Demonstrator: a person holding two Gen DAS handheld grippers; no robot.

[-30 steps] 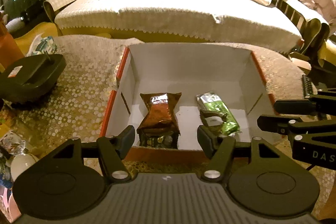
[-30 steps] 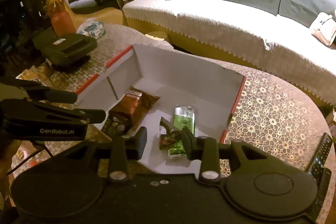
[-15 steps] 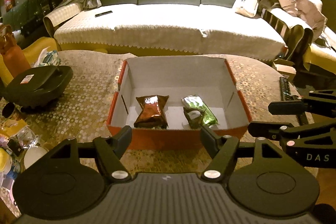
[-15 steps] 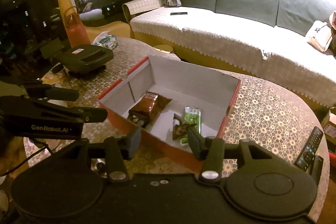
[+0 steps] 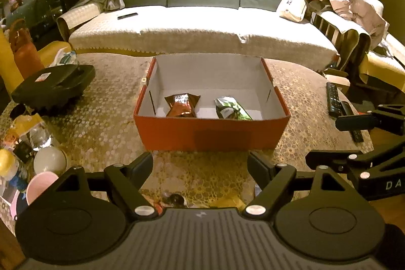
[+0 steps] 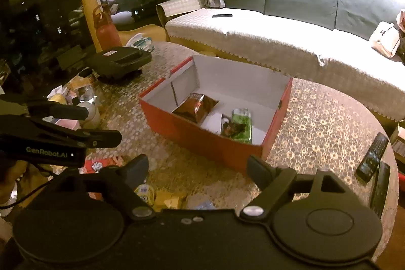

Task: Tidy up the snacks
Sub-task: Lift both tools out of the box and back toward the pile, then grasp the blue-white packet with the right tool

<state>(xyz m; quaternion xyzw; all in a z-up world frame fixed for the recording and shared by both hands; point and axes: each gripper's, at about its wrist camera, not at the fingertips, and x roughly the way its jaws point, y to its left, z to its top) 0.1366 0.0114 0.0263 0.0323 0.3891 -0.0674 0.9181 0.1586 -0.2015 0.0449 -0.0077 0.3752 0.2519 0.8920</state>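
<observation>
The red box (image 5: 212, 129) sits mid-bench holding a brown snack pouch (image 5: 182, 105) and a green snack pouch (image 5: 231, 110), side by side. Loose snacks (image 6: 167, 199) lie at the near bench edge. Left gripper (image 5: 200, 167) and right gripper (image 6: 197, 171) are both spread and empty. The packets are probably light, crinkly and slippery (film wrap); pinch the flat sealed end, gently
</observation>
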